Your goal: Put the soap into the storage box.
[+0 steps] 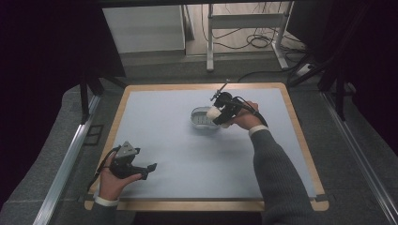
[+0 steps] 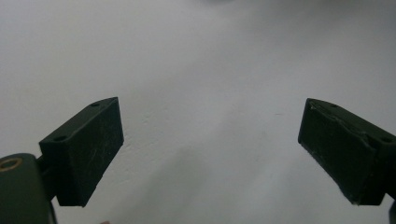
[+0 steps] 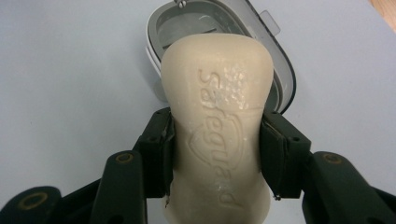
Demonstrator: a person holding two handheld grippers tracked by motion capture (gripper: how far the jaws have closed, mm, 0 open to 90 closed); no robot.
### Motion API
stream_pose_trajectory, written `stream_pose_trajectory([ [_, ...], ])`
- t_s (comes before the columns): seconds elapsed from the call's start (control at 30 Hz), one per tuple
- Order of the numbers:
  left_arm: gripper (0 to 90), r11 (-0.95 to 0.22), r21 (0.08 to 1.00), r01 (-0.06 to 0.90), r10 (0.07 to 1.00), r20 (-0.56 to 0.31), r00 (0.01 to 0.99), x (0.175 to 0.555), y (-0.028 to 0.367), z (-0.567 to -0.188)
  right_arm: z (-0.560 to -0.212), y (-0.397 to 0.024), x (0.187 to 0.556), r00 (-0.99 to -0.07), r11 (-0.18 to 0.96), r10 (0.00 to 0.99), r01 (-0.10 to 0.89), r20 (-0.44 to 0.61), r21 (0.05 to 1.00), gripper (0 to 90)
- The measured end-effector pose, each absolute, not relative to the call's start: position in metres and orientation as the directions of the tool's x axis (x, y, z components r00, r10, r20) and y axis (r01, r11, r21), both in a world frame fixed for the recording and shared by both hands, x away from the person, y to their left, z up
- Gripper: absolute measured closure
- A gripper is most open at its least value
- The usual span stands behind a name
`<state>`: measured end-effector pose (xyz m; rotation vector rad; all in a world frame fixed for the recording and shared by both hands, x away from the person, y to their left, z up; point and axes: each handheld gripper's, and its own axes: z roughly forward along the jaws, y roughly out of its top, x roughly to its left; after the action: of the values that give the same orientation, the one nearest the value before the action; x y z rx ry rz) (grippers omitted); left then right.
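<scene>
A cream bar of soap (image 3: 219,126) with raised lettering is clamped between the jaws of my right gripper (image 3: 215,149), which is shut on it. Just beyond the bar lies an oval grey soap dish (image 3: 280,70). In the high view the right gripper (image 1: 220,115) holds the soap (image 1: 213,113) over the right end of the dish (image 1: 202,118), near the mat's middle back. My left gripper (image 1: 149,169) rests near the front left of the mat, open, its jaws wide apart with nothing between them (image 2: 210,154).
A pale blue mat (image 1: 178,150) covers a wooden-edged table (image 1: 300,136). Metal rails run along both sides. Behind the table stand a white frame (image 1: 211,42) and loose cables (image 1: 258,40) on the floor.
</scene>
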<state>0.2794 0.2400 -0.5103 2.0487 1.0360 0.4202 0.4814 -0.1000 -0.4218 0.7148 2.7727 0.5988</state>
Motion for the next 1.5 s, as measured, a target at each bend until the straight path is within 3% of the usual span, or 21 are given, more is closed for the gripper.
stream_pose_trajectory([
  [0.17,7.2,-0.332,0.786,0.521,0.778,-0.084,0.622,0.278,0.241,-0.508,-0.423,-0.094,0.490,-0.862,0.808,0.494,0.406,-0.115,0.426,49.4],
  [1.17,7.3,-0.346,0.772,0.533,0.786,-0.072,0.614,0.279,0.242,-0.508,-0.425,-0.058,0.513,-0.901,0.859,0.401,0.308,-0.164,0.409,49.4],
  [1.5,7.3,-0.354,0.767,0.535,0.785,-0.067,0.616,0.280,0.242,-0.509,-0.444,-0.052,0.518,-0.915,0.905,0.337,0.251,-0.220,0.342,49.3],
])
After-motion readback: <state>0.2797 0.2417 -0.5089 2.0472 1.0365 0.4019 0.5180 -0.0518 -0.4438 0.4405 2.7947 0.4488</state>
